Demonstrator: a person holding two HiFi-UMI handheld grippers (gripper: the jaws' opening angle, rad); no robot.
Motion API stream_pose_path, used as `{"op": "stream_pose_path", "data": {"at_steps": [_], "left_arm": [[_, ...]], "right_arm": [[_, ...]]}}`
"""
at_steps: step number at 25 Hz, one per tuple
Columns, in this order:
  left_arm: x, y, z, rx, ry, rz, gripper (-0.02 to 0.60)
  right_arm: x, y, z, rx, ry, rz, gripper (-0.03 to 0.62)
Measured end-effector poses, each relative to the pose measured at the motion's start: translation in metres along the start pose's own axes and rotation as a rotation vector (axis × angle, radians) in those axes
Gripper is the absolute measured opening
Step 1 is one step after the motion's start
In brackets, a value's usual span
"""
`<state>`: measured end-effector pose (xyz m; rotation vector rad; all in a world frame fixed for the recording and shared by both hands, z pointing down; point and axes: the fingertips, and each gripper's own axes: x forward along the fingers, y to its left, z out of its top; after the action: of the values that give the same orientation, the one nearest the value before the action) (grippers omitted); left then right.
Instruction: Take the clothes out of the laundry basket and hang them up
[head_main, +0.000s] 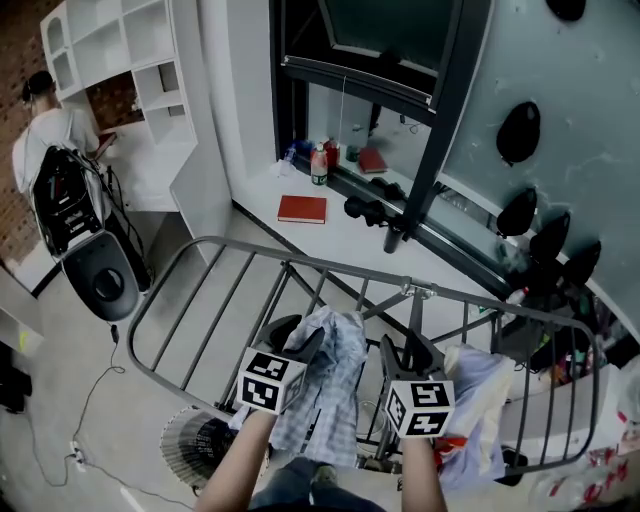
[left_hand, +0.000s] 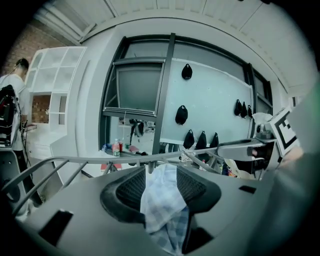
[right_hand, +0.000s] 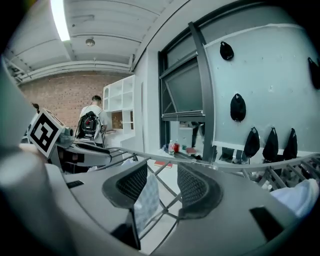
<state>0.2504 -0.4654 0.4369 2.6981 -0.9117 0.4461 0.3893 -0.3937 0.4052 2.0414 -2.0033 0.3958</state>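
A pale blue checked shirt (head_main: 330, 385) hangs over a bar of the grey drying rack (head_main: 250, 248), between my two grippers. My left gripper (head_main: 300, 335) stands at the shirt's left edge. In the left gripper view its jaws (left_hand: 161, 187) are spread, and a fold of the shirt (left_hand: 162, 200) lies loose in the gap. My right gripper (head_main: 405, 350) is at the shirt's right edge. There its jaws (right_hand: 162, 187) are also apart: a strip of the shirt (right_hand: 145, 200) rests against the left pad, and open space shows beside the right pad.
A white garment (head_main: 480, 385) hangs on the rack to the right. The ribbed laundry basket (head_main: 195, 445) sits on the floor at lower left. Beyond the rack, a white ledge holds a red book (head_main: 302, 208) and bottles (head_main: 319, 165). A person (head_main: 45, 130) stands far left by the shelves.
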Motion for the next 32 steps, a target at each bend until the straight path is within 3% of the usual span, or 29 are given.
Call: {"op": "stream_pose_path", "data": {"at_steps": [11,21,26,32], "left_arm": [[-0.042,-0.027,0.036,0.017,-0.131,0.013,0.186],[-0.085,-0.074,0.064,0.086,-0.298,0.018,0.049],[-0.103,-0.098,0.062,0.119,-0.357,0.008,0.025],[-0.113,-0.117,0.061,0.130,-0.372,0.006,0.021]], "right_arm": [[-0.057,0.005,0.029,0.020,-0.168,0.029,0.165],[-0.120,0.001,0.045,-0.009,-0.320,0.040,0.015],[-0.143,0.000,0.040,-0.021,-0.358,0.044,0.003],[-0.163,-0.005,0.041,-0.024,-0.385,0.043,0.002]]}}
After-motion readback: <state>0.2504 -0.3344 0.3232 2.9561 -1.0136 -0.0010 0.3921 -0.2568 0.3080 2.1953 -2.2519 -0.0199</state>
